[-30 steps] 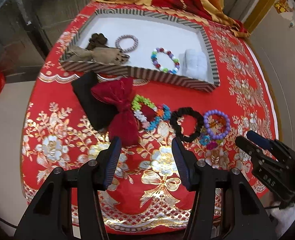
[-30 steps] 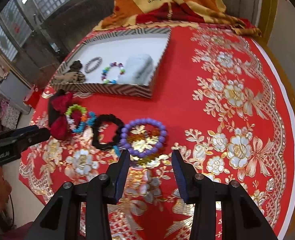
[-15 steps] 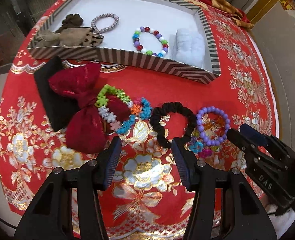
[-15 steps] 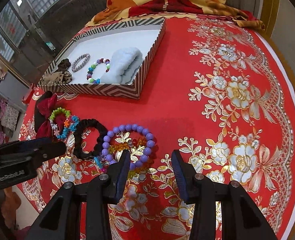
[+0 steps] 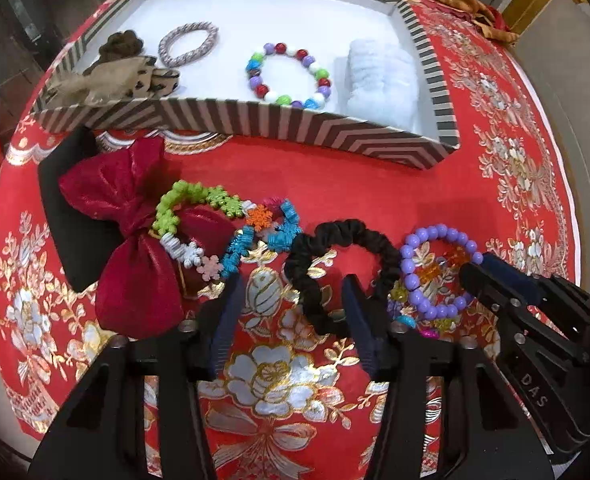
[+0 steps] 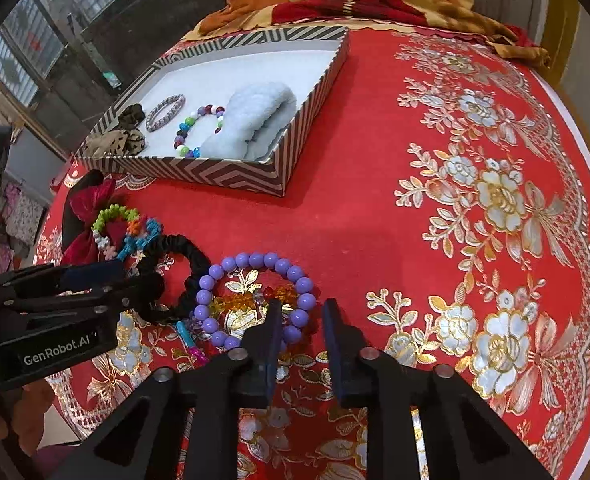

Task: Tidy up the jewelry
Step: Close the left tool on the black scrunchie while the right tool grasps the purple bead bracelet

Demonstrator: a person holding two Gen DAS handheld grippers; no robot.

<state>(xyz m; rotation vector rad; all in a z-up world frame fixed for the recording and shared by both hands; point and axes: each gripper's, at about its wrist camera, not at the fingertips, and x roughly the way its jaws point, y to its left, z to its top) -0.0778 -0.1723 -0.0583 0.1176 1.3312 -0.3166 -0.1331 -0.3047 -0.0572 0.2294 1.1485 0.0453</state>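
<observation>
Red floral tablecloth (image 6: 375, 216); right hand-held gripper (image 6: 298, 320) spread, empty, straddling purple bead bracelet (image 6: 255, 264) rim; left hand-held gripper (image 5: 291, 292) spread over black scrunchie (image 5: 347, 236).

Table with red floral cloth (image 6: 375, 208). Resting on it: striped tray (image 5: 279, 124) at 12 o'clock; red bow (image 5: 135, 248), snowflake bracelet (image 5: 223, 232), black scrunchie (image 5: 335, 264) and purple bead bracelet (image 5: 435, 272) centred.
</observation>
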